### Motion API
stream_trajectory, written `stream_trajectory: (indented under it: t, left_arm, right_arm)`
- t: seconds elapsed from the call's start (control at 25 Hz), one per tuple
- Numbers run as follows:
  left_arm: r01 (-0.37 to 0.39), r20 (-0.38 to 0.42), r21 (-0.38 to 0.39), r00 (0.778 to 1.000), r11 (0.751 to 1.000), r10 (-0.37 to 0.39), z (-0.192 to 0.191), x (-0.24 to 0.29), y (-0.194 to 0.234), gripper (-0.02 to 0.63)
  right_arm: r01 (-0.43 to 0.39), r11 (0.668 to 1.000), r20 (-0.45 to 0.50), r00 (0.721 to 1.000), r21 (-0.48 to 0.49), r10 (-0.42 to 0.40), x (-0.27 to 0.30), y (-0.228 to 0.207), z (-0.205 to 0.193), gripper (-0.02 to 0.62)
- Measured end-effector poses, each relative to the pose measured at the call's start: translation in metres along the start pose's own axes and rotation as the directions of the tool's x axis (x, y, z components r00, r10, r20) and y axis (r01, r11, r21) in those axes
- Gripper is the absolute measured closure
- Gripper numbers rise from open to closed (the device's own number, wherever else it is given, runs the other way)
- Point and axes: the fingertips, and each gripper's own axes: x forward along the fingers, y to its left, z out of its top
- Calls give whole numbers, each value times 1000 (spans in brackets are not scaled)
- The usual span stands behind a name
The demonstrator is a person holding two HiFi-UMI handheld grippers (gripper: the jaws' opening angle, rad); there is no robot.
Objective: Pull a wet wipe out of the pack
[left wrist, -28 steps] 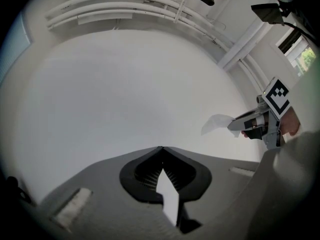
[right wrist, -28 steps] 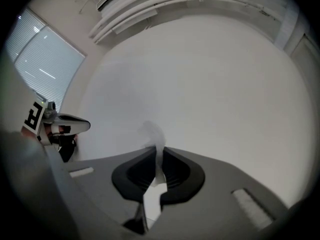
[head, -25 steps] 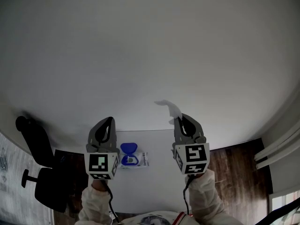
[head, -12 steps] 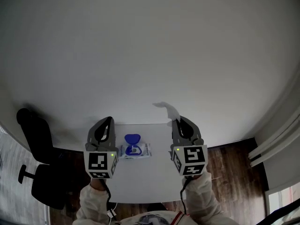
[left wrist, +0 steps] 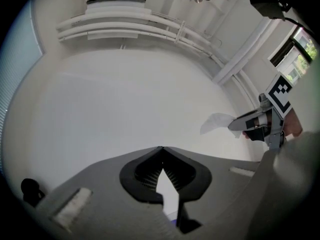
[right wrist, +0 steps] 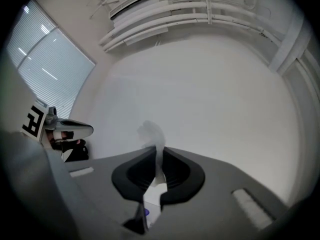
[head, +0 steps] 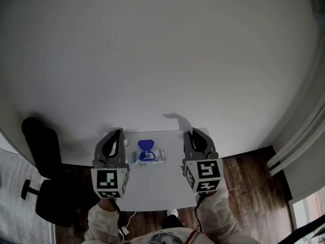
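Protruding past the clamped right hand-held gripper (head: pixel 189 133): wet wipe (head: pixel 178 120).

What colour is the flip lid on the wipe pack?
The flip lid is blue; the head view shows it best.

Matt white table (head: pixel 152 187), glossy plastic pack (head: pixel 149 157), thin cloth-like wet wipe (head: pixel 179 120), dark wood floor (head: pixel 249 172)

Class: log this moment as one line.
left gripper: shut, empty | right gripper: shut on thin white wet wipe | white pack with blue lid: open, on white table
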Motion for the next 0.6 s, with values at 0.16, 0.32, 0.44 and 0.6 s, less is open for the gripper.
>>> stream_trajectory:
  t: [0.16,0.32,0.44,0.6]
  left_arm:
    - [5,0,-6,1000,1000,-5,6,-33,-6,604]
    - [15,-1,-6,1000,1000,-15,10,-66,-14,604]
    - [15,3,-8,1000,1000,-15,18,-88,-17,604]
    - [23,0,-3,1000,1000,-23,26,-117,-26,604]
  right_arm:
    - [7,1000,9,1000,6,-7,-31,13,6,581]
    - [8,1000,9,1000,7,-8,-64,28,10,581]
    - [9,1000,13,1000,6,-9,-87,37,16,581]
    - [20,1000,13,1000,14,-20,-118,45,19,581]
